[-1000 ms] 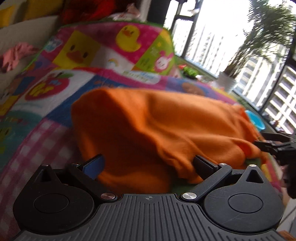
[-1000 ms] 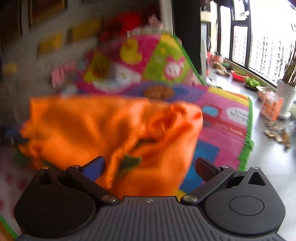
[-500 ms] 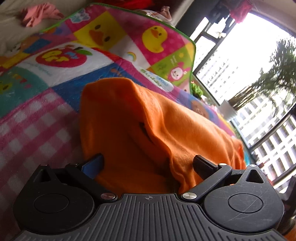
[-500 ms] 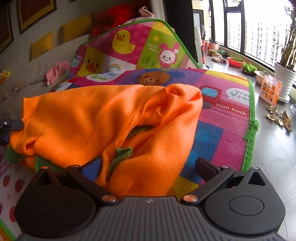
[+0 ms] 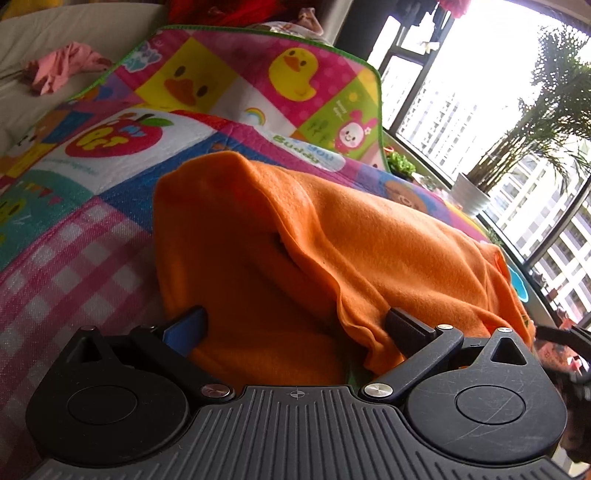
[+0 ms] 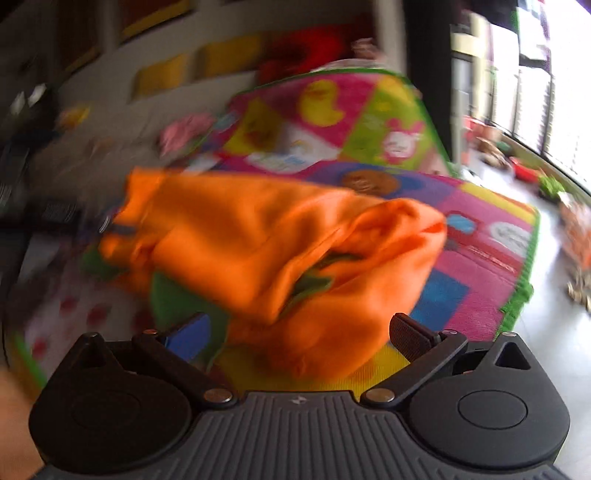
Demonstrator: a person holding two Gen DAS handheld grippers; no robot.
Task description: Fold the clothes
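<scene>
Your left tongs: spread apart, orange garment bunched between them, nothing pinched | your right tongs: apart too, close against the same garment's green-lined folds, view blurred | garment: heaped on the play mat | beyond: pink cloth, potted plant by the window.

A colourful play mat with duck and apple panels spreads beyond the fingers, a pink cloth on the cream sofa far ahead-left, a potted palm by the window ahead-right
</scene>
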